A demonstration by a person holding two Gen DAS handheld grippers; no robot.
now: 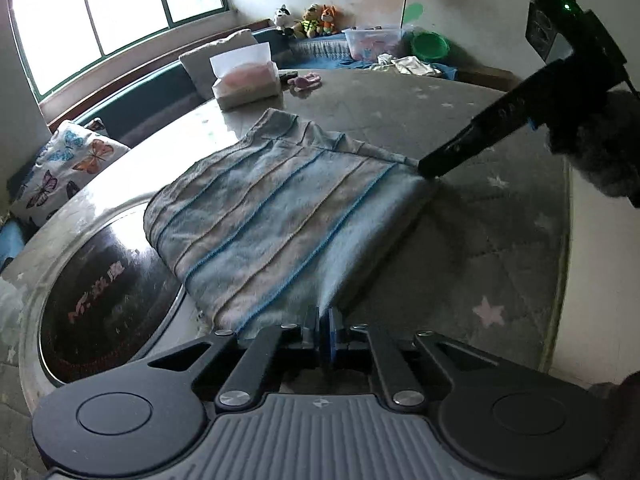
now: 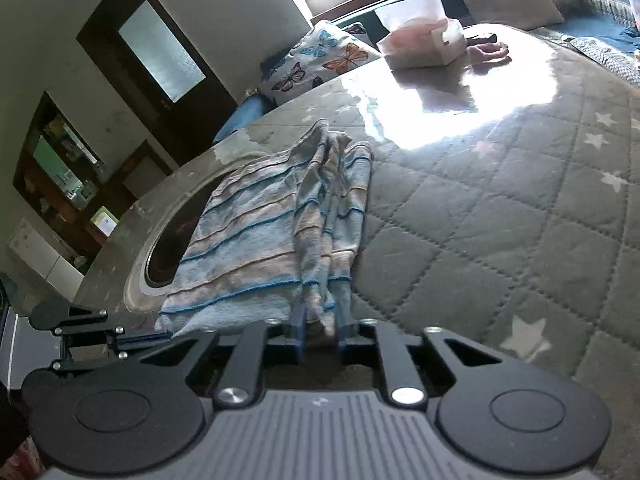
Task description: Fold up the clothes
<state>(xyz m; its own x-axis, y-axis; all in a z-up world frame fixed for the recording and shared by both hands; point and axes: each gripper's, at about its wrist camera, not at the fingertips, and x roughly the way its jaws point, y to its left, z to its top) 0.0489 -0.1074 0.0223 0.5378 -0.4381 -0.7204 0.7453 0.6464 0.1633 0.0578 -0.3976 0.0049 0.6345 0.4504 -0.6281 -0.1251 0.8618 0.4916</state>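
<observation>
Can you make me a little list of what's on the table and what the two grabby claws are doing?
cloth: blue and beige striped towel, partly over the dark round inset
table: round, with a grey quilted star cover
left gripper: shut on the near corner of the towel
right gripper: closed around a bunched edge of the towel
also on table: tissue box, small pink toy
behind: butterfly pillow, stuffed animals

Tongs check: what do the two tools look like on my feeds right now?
Both match: matte black linkage arms with silver pivot bolts, round black discs either side of a ribbed grey plate, blue pads on the tips. Left tongs, right tongs. The right tool's body shows a green light.
</observation>
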